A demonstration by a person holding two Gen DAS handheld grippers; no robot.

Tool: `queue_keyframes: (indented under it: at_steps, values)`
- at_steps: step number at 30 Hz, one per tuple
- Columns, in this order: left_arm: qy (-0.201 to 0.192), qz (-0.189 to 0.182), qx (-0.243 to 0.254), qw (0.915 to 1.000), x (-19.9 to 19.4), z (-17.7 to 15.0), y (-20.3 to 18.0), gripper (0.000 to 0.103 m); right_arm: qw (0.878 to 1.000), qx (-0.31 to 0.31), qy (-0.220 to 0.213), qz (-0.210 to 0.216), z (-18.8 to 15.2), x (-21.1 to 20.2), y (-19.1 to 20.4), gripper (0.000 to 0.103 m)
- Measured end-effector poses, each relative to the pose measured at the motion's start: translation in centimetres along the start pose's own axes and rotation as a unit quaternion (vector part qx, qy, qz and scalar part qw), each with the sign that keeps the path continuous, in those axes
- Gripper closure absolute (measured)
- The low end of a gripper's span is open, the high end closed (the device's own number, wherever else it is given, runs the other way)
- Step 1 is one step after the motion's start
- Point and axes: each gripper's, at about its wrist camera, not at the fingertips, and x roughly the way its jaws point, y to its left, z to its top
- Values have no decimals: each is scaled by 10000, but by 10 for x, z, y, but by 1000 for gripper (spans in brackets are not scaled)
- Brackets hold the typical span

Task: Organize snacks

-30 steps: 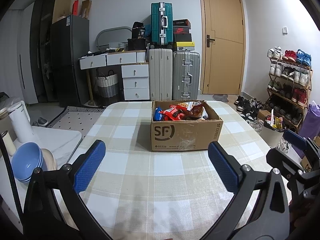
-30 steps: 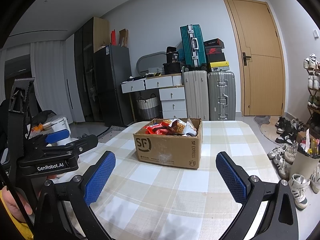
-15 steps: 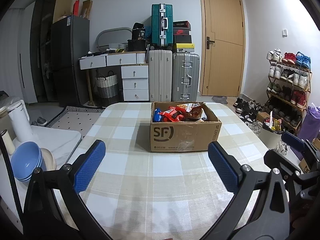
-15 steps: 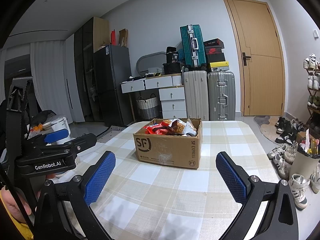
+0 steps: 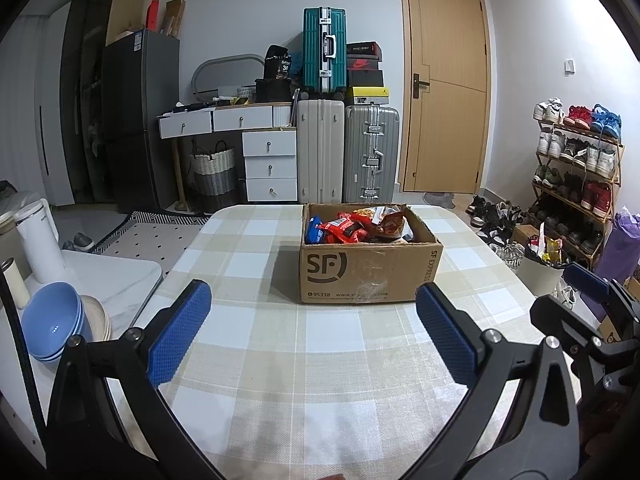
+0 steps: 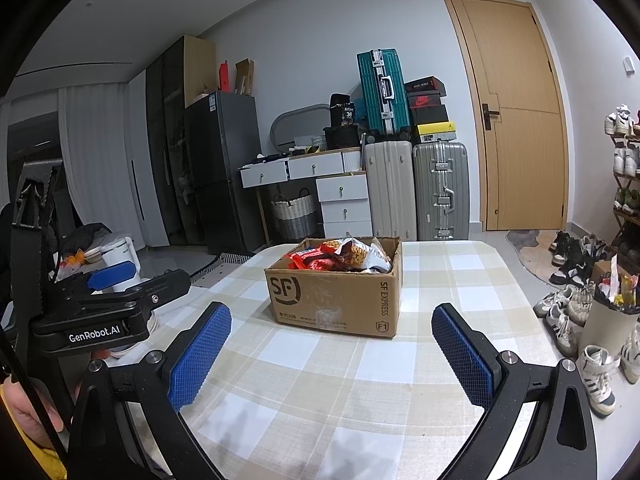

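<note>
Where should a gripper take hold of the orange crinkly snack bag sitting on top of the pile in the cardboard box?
Probably by the orange snack bag's crumpled upper edge, coming down from above. It lies on top of the red packets and rises above the box rim, whose walls block any sideways approach. Both grippers, left and right, are open and empty.

Brown cardboard box (image 6: 334, 298) printed "SF" standing on a beige-and-white checked tablecloth (image 6: 340, 396), filled with red and orange snack packets (image 6: 340, 256). Right gripper (image 6: 332, 344) in the foreground, its blue textured pads (image 6: 200, 356) spread wide apart with nothing between them, well short of the box. Left gripper (image 6: 112, 280), black and marked "GenRobot.AI", at the left edge.
</note>
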Motion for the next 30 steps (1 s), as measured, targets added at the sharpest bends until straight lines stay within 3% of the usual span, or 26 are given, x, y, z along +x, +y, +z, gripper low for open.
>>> queue_keyframes:
  at_steps: [7, 21, 30]
  values:
    - [-151, 57, -108, 9998, -5, 0, 5, 1, 10000, 0, -8, 0, 0, 0, 0, 1]
    - [-27, 97, -61, 9999, -4, -1, 1, 1, 10000, 12, 10, 13, 0, -1, 1, 1]
    - [270, -360, -557, 9974, 12, -3, 19, 1, 10000, 9, 36, 15, -1, -1, 2, 1]
